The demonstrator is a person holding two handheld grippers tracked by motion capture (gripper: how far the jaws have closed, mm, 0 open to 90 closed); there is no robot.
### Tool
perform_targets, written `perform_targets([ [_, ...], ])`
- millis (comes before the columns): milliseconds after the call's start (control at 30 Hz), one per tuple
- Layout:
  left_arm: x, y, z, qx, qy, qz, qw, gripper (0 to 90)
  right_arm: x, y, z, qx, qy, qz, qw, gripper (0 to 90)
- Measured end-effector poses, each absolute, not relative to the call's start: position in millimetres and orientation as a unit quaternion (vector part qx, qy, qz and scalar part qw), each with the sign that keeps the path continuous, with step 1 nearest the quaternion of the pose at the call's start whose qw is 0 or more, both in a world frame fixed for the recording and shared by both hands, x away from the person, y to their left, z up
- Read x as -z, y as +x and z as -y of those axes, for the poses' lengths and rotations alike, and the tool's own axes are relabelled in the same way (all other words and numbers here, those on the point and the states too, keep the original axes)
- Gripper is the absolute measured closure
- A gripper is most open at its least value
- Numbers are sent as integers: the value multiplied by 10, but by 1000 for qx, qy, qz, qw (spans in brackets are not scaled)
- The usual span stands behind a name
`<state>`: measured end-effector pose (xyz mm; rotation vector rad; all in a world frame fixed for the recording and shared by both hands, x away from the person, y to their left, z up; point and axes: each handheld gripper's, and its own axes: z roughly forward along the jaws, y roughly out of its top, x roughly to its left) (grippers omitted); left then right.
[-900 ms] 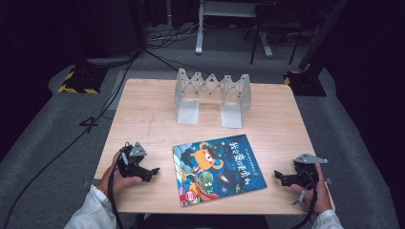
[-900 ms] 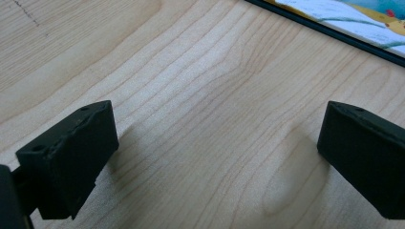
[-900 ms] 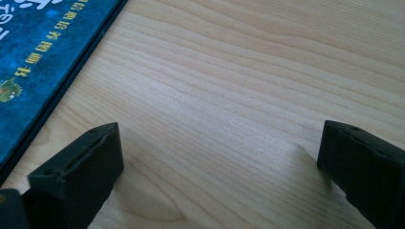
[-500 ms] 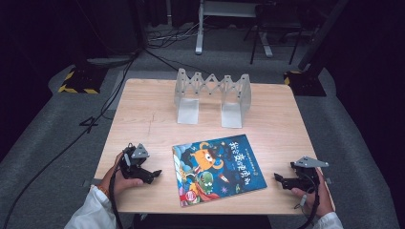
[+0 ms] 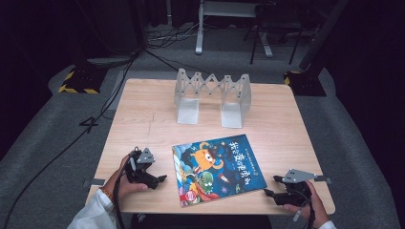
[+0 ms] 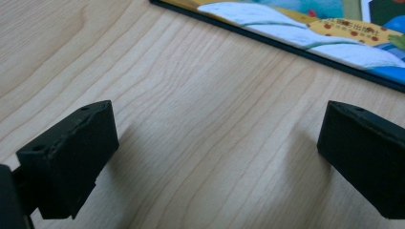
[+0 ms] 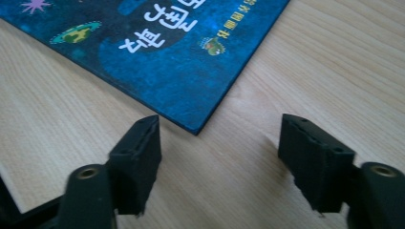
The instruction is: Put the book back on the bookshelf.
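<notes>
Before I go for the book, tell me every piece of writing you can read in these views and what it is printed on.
Book, cover title: large white Chinese characters on the blue cover; cut off in the right gripper view, too small in the high view, so I cannot read them reliably.
Book, small line beside a green logo near its corner: too blurred to read.
Bookstand, table, grippers: no writing visible.

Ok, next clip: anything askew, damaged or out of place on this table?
Only the picture book: it lies flat and closed but turned at an angle to the table edges, one corner close to the near edge. The grey folding rack stands upright at the back. No spill or damage shows.
</notes>
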<state>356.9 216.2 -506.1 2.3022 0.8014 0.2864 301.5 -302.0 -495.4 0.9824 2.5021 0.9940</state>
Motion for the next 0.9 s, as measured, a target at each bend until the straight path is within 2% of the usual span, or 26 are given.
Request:
perform_targets([
  [500,5056,3564,-1968,-92,898,-265,340,5,4956,3108,2891,-356,323,-867,131,505],
  [900,5062,3563,-1894,-90,899,-256,344,5,4977,3360,2941,-361,358,-847,155,524],
])
